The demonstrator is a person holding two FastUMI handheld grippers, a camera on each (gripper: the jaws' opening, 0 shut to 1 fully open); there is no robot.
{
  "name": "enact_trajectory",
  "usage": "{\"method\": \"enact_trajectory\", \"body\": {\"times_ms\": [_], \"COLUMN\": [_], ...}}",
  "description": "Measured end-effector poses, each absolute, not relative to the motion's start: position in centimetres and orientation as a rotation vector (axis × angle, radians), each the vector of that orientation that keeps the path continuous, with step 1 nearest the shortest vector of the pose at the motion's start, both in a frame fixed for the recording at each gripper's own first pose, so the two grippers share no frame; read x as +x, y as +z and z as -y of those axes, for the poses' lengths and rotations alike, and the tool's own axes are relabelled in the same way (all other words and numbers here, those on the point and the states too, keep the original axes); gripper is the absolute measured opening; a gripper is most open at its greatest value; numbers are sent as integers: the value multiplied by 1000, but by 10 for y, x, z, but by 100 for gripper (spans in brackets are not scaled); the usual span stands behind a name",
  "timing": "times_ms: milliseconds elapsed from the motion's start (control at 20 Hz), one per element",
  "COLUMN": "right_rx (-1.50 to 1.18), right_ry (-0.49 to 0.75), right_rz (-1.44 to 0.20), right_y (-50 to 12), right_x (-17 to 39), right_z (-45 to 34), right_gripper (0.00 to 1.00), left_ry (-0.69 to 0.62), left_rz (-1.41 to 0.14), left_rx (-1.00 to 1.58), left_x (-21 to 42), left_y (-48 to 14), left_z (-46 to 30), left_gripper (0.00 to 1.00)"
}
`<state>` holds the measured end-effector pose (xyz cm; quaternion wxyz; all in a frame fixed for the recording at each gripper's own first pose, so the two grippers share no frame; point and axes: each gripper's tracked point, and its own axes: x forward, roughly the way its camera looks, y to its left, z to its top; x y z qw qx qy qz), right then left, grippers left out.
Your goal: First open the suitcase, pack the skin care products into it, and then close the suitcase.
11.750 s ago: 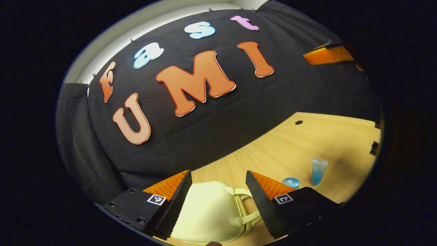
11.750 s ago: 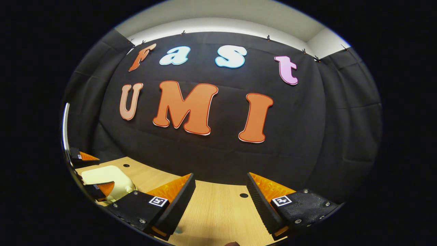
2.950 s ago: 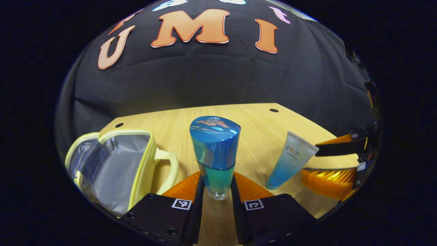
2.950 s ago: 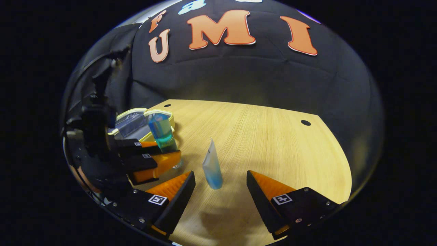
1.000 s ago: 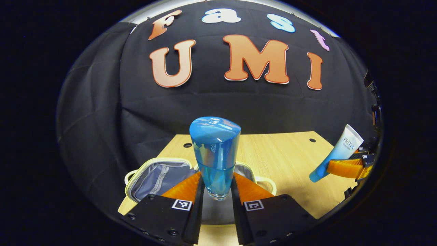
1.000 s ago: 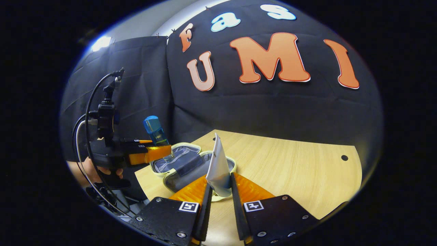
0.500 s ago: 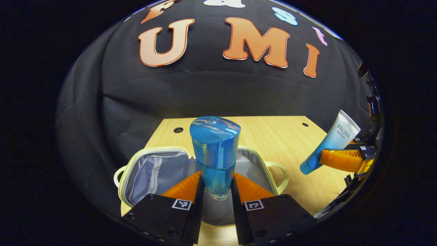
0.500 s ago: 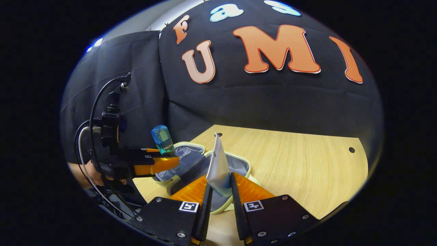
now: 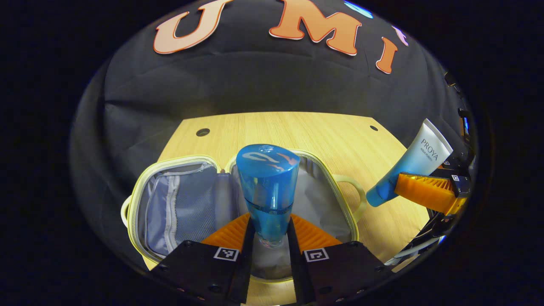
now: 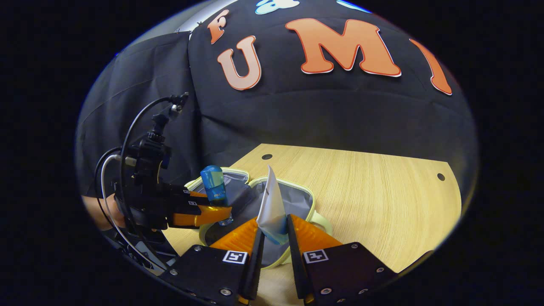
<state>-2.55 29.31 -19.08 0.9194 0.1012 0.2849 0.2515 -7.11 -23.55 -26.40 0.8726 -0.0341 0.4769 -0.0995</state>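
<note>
Black cloth hangs behind a light wooden table (image 9: 297, 131), and on this table the small yellow suitcase (image 9: 138, 199) lies open, with its two grey-lined halves flat.

In the left gripper view, the left half with the mesh pocket (image 9: 178, 208) is to the left of the left gripper (image 9: 269, 231). This gripper is pressed together on the lower part of the blue bottle (image 9: 267, 182), which stands upright between the fingers. Directly under and behind the bottle is the right half of the suitcase, and to the right of it the case handle (image 9: 355, 191). Farther to the right the white and blue tube (image 9: 410, 168) is seen, held by the other gripper.

In the right gripper view, the left gripper (image 10: 199, 214) with the bottle (image 10: 214, 185) is to the left, over the near edge of the case, and a hand (image 10: 100, 212) shows behind it. The right gripper (image 10: 274, 236) pinches the tube (image 10: 272, 210) near its blue cap end, with the flat end pointing up, in front of the open suitcase (image 10: 306, 193).

Compared with half a second ago, both grippers have come lower and closer over the case, which now looks bigger under the bottle. I judge that opening is done, both products are about to be placed inside, and closing is left.
</note>
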Motion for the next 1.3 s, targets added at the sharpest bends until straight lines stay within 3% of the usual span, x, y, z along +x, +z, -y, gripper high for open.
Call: {"method": "enact_trajectory", "body": {"times_ms": [350, 750, 1300], "right_rx": [250, 280, 286], "right_ry": [482, 468, 473], "right_rz": [-616, -648, -699], "right_y": [-209, -223, -239], "right_x": [-20, -19, -21], "right_z": [-292, -290, -291], "right_gripper": [34, 34, 34], "left_ry": [-246, -196, -78], "left_rz": [-1191, -1357, -1413], "left_rx": [-81, -117, -149], "left_x": [-78, -94, -99], "left_y": [-310, -346, -364], "left_z": [249, 256, 248], "left_gripper": [41, 41, 41]}}
